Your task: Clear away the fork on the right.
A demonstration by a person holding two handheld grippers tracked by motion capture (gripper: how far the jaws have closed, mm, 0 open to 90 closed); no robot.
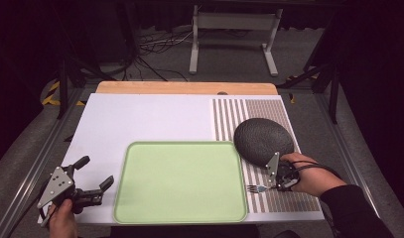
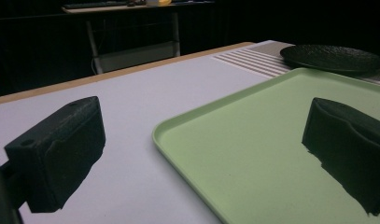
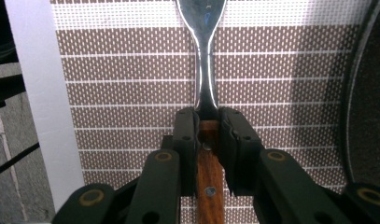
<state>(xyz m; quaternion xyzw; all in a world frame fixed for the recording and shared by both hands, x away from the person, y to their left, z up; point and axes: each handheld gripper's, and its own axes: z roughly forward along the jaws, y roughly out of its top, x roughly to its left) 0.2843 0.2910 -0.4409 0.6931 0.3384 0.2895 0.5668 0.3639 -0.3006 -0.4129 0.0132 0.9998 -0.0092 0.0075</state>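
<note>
Your right gripper [image 3: 207, 122] is clamped on the fork [image 3: 204, 60], its jaws pressing either side of the wooden handle where it joins the metal neck; the fork lies flat on the striped placemat [image 1: 269, 198] near the table's near right corner, tines pointing toward the green tray [image 1: 179, 181], just short of its right rim; your right hand [image 1: 308, 173] sits behind it, close to the right edge of the white table [image 1: 140, 119]; your left gripper [image 1: 93, 183] rests by the near left corner with its jaws wide apart and nothing between them, one jaw reaching over the tray's left rim; the tray lies along the middle of the near edge; farther back on the placemat, the dark textured plate [image 1: 263, 140] overlaps the tray's far right corner, toward the right edge.
</note>
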